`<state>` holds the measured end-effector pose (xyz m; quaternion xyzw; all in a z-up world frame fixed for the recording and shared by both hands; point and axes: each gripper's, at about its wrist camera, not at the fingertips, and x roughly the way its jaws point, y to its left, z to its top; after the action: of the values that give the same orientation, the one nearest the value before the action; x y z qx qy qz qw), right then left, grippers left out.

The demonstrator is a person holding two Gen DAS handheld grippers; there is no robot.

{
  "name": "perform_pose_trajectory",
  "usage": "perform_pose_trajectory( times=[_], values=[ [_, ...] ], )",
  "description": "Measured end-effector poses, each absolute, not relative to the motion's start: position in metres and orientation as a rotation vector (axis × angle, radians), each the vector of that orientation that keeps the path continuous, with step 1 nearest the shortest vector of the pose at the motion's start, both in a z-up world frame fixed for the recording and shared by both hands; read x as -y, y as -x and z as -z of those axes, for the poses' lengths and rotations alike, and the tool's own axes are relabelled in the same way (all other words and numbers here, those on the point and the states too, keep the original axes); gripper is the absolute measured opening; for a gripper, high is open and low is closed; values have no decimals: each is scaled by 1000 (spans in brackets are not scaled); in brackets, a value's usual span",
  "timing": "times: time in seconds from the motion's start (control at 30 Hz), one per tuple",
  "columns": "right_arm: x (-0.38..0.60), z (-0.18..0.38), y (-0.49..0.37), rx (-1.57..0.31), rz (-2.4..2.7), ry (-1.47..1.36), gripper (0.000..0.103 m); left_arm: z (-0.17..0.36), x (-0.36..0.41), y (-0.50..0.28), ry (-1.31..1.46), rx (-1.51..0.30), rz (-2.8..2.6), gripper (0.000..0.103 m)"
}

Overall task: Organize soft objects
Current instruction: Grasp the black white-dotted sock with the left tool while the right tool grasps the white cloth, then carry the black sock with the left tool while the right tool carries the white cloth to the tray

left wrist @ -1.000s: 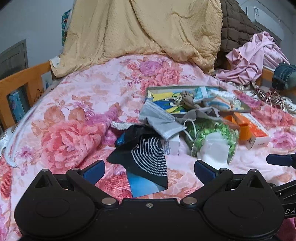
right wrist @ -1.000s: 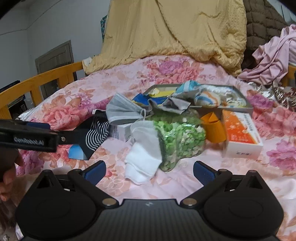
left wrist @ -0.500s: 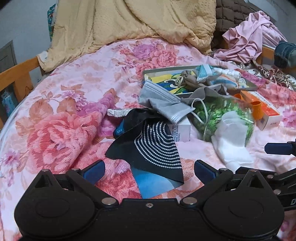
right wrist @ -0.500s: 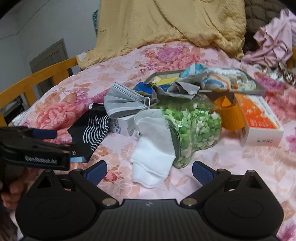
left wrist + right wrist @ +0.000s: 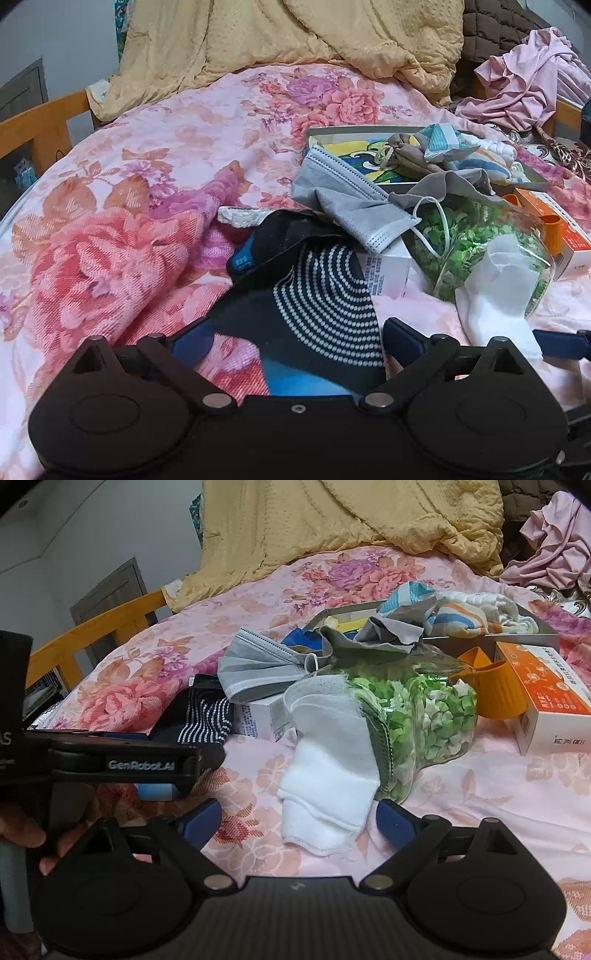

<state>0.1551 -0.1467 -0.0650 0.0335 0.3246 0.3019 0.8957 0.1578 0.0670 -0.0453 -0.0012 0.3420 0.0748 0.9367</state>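
On the floral bed point(image 5: 207, 122): one black dotted sock point(image 5: 325, 314), one grey face mask point(image 5: 351, 206), one white cloth point(image 5: 328, 771), one clear bag of green paper stars point(image 5: 432, 716), one orange box point(image 5: 546, 698), one small white box point(image 5: 258, 716), one tray point(image 5: 543, 637) holding crumpled fabrics at far right. Left gripper point(image 5: 295, 341) spread wide, sock's near end lying between its fingers, pads not pressing. Right gripper point(image 5: 295, 818) spread, jaws just narrowing slightly, white cloth's near edge between them, ungripped. Only the right view shows the left gripper from the side and the hand point(image 5: 26, 834) holding it; only the left view shows the sock's blue toe.
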Motion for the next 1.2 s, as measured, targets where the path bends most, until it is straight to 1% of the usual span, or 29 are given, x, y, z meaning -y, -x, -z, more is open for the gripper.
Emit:
perform_pose_trajectory(
  times=[0.2,0.47,0.53,0.57,0.63,0.67,0.77,0.83,0.87,0.9,0.93,1.0,1.2],
  values=[
    [148,65,-159,-675,-624,-101,93,48,-73,-170,60,-694,-186,98],
    [143,66,-158,-667,-632,-74,93,52,-69,-172,35,-694,-205,99],
    [143,65,-157,-663,-635,-70,92,52,-69,-171,34,-689,-211,97],
    [142,65,-157,-661,-637,-67,90,51,-69,-170,35,-688,-215,95],
    [142,65,-157,-656,-637,-65,83,51,-69,-170,41,-685,-222,91],
    [142,65,-157,-656,-638,-65,81,50,-69,-169,45,-682,-223,86],
    [143,66,-158,-662,-635,-67,72,48,-69,-168,53,-677,-217,76],
    [143,67,-159,-665,-630,-62,64,47,-68,-167,53,-671,-210,69],
    [142,67,-159,-666,-629,-61,61,47,-66,-167,49,-668,-207,65],
    [142,67,-159,-668,-625,-57,55,47,-65,-166,45,-667,-202,61],
    [142,67,-159,-668,-624,-51,50,47,-64,-166,40,-664,-201,59],
    [141,66,-159,-665,-624,-47,48,46,-64,-164,53,-658,-209,52],
    [141,66,-158,-655,-623,-33,29,45,-77,-159,149,-639,-223,33]
  ],
)
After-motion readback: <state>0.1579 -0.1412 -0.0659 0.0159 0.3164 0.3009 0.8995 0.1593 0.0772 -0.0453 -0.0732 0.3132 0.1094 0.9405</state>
